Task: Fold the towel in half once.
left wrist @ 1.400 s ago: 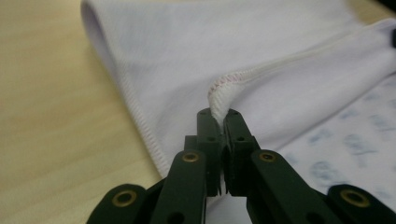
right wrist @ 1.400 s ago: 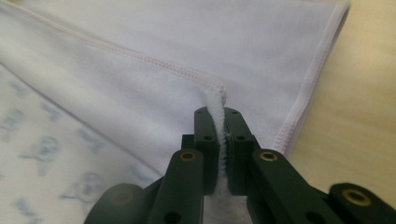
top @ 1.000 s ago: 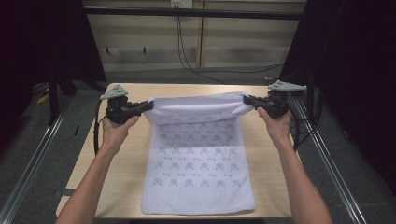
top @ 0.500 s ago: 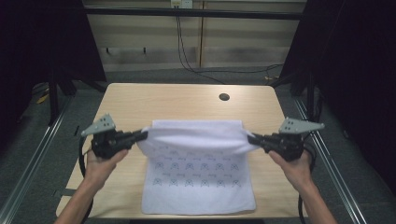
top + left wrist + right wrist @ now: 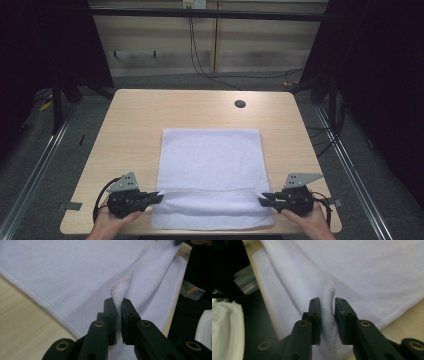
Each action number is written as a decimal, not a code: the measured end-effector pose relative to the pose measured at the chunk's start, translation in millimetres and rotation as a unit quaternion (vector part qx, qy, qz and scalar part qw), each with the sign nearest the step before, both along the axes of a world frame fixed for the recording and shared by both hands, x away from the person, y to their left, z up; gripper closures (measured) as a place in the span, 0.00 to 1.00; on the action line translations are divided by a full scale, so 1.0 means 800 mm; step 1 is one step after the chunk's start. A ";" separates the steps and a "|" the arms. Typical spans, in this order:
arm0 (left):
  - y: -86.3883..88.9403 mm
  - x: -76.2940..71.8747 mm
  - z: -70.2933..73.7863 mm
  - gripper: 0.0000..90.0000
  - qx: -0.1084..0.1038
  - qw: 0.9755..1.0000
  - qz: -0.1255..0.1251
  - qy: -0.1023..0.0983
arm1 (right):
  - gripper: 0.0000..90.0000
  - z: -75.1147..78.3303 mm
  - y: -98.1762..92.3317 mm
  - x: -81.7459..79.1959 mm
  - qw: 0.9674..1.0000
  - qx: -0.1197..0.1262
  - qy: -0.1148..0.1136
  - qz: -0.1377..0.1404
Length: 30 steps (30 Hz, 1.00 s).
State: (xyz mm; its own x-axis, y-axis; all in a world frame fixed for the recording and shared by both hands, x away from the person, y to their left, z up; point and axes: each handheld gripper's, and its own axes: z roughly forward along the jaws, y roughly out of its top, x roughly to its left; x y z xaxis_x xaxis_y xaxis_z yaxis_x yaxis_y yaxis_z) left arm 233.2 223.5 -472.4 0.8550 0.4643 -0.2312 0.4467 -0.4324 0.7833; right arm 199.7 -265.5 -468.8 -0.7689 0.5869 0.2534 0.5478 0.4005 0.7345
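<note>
A white towel (image 5: 210, 160) lies on the wooden table (image 5: 135, 120), its far half folded toward me over the near half. My left gripper (image 5: 159, 196) rests at the near left corner. In the left gripper view its jaws (image 5: 118, 307) have just eased slightly but still pinch the stitched towel edge (image 5: 120, 286). My right gripper (image 5: 262, 199) rests at the near right corner. Its jaws (image 5: 327, 306) have just been opening and stand apart, with a thick fold of towel (image 5: 328, 297) loose between them.
A small round dark hole (image 5: 240, 104) sits in the tabletop at the far right. Bare wood surrounds the towel on the left, right and far sides. Metal rails run along both sides of the table, and cables hang behind it.
Both hands came toward me and down, carrying the towel's far edge over onto the near edge. The lifted fold now lies flat, hiding the patterned side. The right jaws have spread.
</note>
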 end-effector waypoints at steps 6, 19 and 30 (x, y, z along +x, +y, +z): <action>0.004 -0.024 0.004 0.87 0.003 1.000 -0.024 -0.001 | 0.75 -0.007 -0.004 -0.032 0.999 -0.012 0.025 0.032; 0.024 -0.025 0.013 0.75 -0.028 1.000 0.005 -0.010 | 0.64 0.015 -0.021 -0.059 0.999 0.031 -0.004 0.018; -0.021 0.109 0.002 0.70 -0.010 0.997 0.069 0.015 | 0.68 0.004 0.001 0.062 0.998 0.001 -0.021 -0.059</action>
